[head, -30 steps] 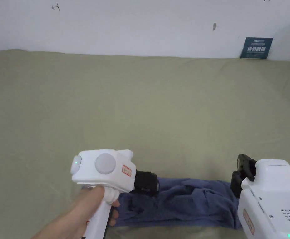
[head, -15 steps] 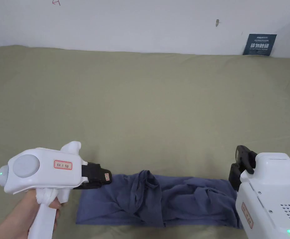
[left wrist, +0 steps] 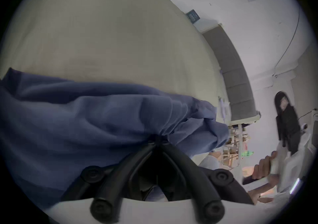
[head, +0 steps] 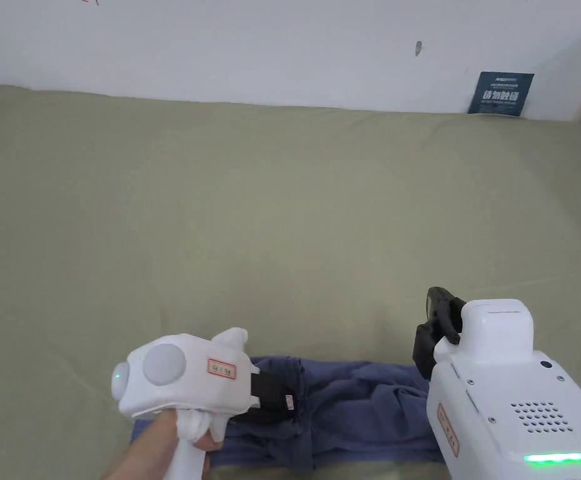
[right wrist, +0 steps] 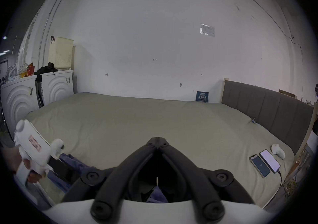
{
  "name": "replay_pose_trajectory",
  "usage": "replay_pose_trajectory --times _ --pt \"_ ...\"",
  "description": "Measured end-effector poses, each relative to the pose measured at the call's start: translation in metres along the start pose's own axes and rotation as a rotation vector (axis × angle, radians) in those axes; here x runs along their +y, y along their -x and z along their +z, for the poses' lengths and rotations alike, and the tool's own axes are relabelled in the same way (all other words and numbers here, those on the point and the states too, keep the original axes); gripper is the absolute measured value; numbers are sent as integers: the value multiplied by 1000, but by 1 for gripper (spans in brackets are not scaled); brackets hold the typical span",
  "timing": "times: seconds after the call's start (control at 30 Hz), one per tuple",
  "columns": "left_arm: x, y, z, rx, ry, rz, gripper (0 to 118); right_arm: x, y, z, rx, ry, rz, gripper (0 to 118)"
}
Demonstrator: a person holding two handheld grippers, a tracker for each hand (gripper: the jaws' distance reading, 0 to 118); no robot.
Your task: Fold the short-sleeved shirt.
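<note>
Now shirt (head: 352,419) lies bunched on olive bedsheet (head: 270,206), long axis left-right along near bed edge, parallel to white wall (head: 252,44). My left gripper (left wrist: 157,139) pinches gathered blue cloth, jaws clamped. My right gripper (right wrist: 157,139) closed on nothing, over shirt's right end. Grey headboard (right wrist: 268,107) right of shirt.

A bedroom: wide bed (right wrist: 154,124), padded headboard (right wrist: 268,107), white wall (right wrist: 154,29).

Shirt (head: 352,412) – soft matt cloth; bed cover (head: 270,219) – smooth matt fabric.
</note>
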State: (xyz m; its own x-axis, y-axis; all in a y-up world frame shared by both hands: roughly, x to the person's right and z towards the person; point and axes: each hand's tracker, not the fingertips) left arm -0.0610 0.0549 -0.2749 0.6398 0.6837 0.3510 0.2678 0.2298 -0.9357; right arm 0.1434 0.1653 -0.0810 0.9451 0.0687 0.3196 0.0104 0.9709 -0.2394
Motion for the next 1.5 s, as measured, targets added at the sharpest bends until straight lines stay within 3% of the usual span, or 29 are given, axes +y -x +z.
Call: replay_pose_trajectory --times 0.07,0.27,0.43,0.63,0.73,0.77,0.8,0.87,1.03,1.13,1.17,1.2,1.23,1.3,1.43,1.5 --pt "-4 -1 -11 57 -1 -34 1 -1 -1 0 1 5 3 0" --pt "-4 -7 -1 44 -4 -29 1 -5 0 1 4 19 14 0" --pt "-6 -6 87 -24 -111 -79 1 -1 1 2 1 3 8 0" --pt "-8 61 170 150 -178 -5 1 2 4 5 3 -6 14 0" --pt "-15 85 174 123 -155 30 1 0 5 5 0 -1 13 0" --pt "-17 90 172 103 -148 36 6 0 5 4 0 3 14 0" --pt "-18 94 170 50 -132 28 31 0 6 4 0 4 14 0" --pt "-19 96 159 -16 -110 48 118 0 7 3 -4 8 16 0" --pt "-13 102 135 -48 -84 62 110 3 7 3 -8 9 29 0" --pt "-6 106 122 -170 -81 108 103 3 5 3 -17 12 43 0" --pt "-4 104 118 -193 -81 124 80 3 3 3 -20 12 45 0" --pt "-2 101 113 -191 -78 143 42 3 2 2 -25 12 45 0" --pt "0 104 108 -172 -78 142 11 4 0 2 -29 10 43 0" --pt "1 100 99 -17 -100 106 11 5 -3 2 -37 6 39 0" --pt "1 96 113 -164 -85 206 11 8 -7 3 -43 0 31 0" --pt "0 92 129 -94 -115 178 11 10 -8 4 -45 -5 32 0"
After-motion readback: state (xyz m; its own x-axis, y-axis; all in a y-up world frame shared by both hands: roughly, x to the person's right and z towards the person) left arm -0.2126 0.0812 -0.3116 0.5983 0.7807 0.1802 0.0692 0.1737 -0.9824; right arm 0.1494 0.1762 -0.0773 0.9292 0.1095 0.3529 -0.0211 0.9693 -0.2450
